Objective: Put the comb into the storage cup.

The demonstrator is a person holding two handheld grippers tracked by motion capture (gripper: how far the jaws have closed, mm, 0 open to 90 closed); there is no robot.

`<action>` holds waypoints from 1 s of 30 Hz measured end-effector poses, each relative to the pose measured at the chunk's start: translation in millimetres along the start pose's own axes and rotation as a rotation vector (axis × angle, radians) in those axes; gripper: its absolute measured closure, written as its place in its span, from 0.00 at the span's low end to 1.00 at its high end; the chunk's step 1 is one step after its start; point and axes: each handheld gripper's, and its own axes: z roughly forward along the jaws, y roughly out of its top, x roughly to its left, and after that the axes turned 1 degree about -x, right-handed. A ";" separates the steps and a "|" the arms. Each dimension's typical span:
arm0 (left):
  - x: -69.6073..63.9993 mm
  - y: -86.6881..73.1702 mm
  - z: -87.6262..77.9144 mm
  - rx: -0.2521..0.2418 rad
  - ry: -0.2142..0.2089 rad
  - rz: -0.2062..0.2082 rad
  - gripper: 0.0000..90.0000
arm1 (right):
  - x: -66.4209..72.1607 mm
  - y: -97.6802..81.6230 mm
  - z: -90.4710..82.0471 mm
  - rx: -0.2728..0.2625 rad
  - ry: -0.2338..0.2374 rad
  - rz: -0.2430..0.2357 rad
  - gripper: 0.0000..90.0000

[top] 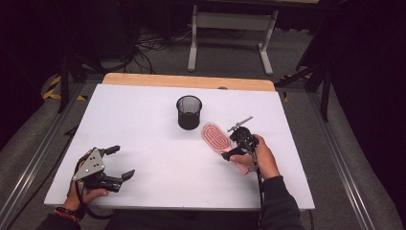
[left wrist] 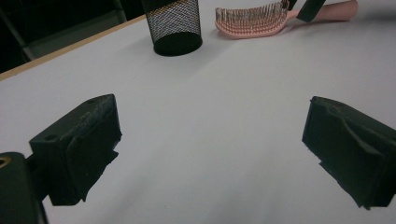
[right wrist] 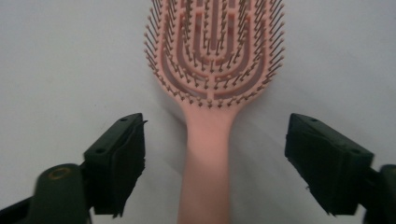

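A pink hairbrush (top: 216,137) lies bristles up on the white table (top: 143,124), right of centre, its head toward a black mesh cup (top: 188,112). My right gripper (top: 231,144) is over the brush's handle. In the right gripper view the handle (right wrist: 208,163) runs between the jaws of the right gripper (right wrist: 212,158), which stand apart with a gap on each side. My left gripper (top: 123,161) rests near the front left, open on bare table. Past the wide jaws of the left gripper (left wrist: 210,144) I see the cup (left wrist: 173,25) and the brush (left wrist: 252,21).
A wooden strip (top: 189,81) borders the table's far edge. Beyond it stand a white table frame (top: 230,28) and floor cables (top: 148,45). Metal rails (top: 335,158) run along both sides of the table.
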 end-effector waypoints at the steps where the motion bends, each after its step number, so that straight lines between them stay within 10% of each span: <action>1: -0.1 0.0 0.1 0.001 -0.001 0.000 0.06 | 0.4 0.1 1.8 0.008 0.008 0.000 0.28; 17: -1.2 -2.0 7.8 0.047 -0.012 -0.014 0.07 | -1.6 4.7 7.6 0.034 -0.018 -0.046 0.73; 30: -1.4 -2.0 10.3 0.051 -0.023 -0.021 0.07 | -7.7 -3.6 5.7 -0.034 0.033 -0.037 0.78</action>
